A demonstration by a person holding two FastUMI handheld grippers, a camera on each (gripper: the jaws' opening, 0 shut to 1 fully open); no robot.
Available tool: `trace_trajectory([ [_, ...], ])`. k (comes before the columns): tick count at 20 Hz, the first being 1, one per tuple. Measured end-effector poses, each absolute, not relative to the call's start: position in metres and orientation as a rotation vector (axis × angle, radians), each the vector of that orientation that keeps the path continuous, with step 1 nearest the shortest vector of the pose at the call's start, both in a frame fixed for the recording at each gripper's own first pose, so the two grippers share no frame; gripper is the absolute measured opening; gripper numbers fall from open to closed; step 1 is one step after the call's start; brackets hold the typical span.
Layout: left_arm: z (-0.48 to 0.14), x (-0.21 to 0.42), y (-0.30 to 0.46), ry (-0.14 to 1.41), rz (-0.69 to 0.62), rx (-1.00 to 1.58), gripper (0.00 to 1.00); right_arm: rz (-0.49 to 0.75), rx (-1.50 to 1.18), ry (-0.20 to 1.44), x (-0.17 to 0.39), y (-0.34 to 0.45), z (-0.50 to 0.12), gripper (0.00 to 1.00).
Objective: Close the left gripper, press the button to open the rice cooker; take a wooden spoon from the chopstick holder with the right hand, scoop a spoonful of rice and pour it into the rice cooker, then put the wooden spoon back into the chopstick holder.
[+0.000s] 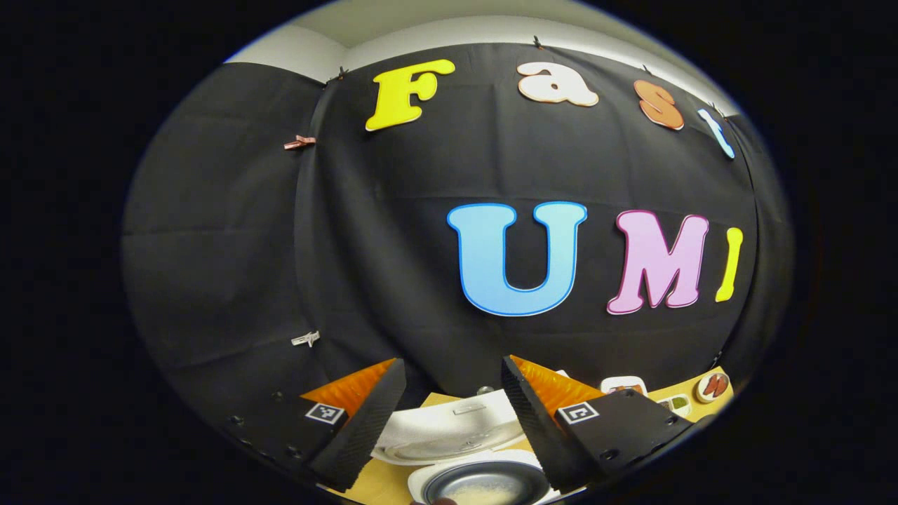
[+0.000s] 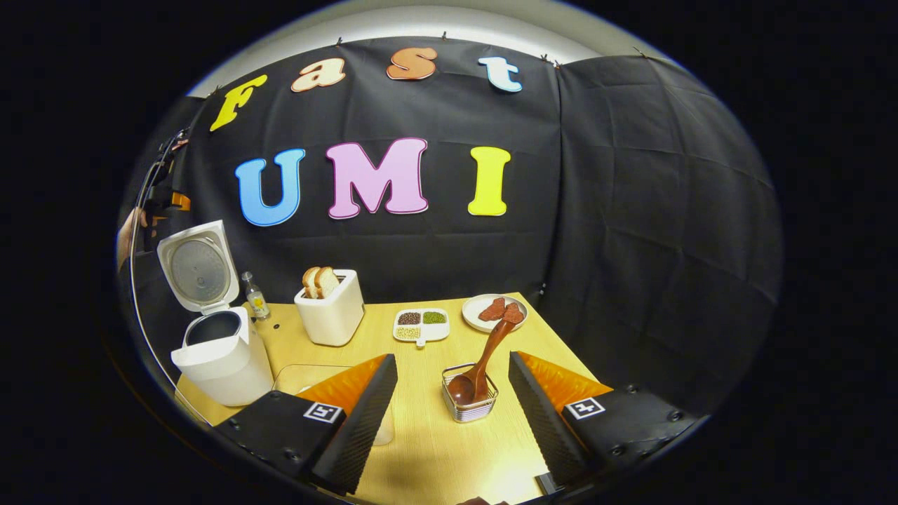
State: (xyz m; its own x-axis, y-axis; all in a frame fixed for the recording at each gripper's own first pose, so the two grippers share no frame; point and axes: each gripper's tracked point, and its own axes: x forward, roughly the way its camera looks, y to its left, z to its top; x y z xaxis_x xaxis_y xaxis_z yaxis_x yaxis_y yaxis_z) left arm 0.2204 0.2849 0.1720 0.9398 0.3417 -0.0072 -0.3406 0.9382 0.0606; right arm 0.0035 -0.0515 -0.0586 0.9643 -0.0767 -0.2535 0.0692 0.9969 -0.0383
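left gripper view: left gripper (image 1: pixel 452 421) fingers spread apart, gripping nothing, above the open rice cooker (image 1: pixel 484 484) | right gripper view: right gripper (image 2: pixel 452 414) spread, empty; wooden spoon (image 2: pixel 484 361) leans in chopstick holder (image 2: pixel 468 405) between the fingers | spoon looks light, stiff, smooth; grab mid-handle.

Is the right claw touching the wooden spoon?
Apart. In the right gripper view the open right claw has bare table showing between its fingers and the wooden spoon in the holder.
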Motion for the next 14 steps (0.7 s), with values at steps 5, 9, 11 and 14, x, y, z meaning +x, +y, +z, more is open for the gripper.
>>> trace_trajectory([
  [5, 0.138, 0.249, 0.295, 0.106, 0.349, 0.004, 0.95, -0.079, -0.034, 0.243, -0.009, -0.054, -0.053, 0.99],
  [9, 0.125, 0.249, 0.292, 0.134, 0.39, -0.053, 0.96, -0.06, -0.022, 0.271, -0.017, -0.054, -0.062, 0.99],
  [11, 0.12, 0.243, 0.286, 0.155, 0.403, -0.063, 0.98, -0.042, -0.027, 0.271, -0.019, -0.054, -0.064, 0.99],
  [14, 0.113, 0.225, 0.273, 0.187, 0.413, -0.078, 0.98, -0.004, -0.023, 0.285, -0.021, -0.051, -0.07, 0.99],
])
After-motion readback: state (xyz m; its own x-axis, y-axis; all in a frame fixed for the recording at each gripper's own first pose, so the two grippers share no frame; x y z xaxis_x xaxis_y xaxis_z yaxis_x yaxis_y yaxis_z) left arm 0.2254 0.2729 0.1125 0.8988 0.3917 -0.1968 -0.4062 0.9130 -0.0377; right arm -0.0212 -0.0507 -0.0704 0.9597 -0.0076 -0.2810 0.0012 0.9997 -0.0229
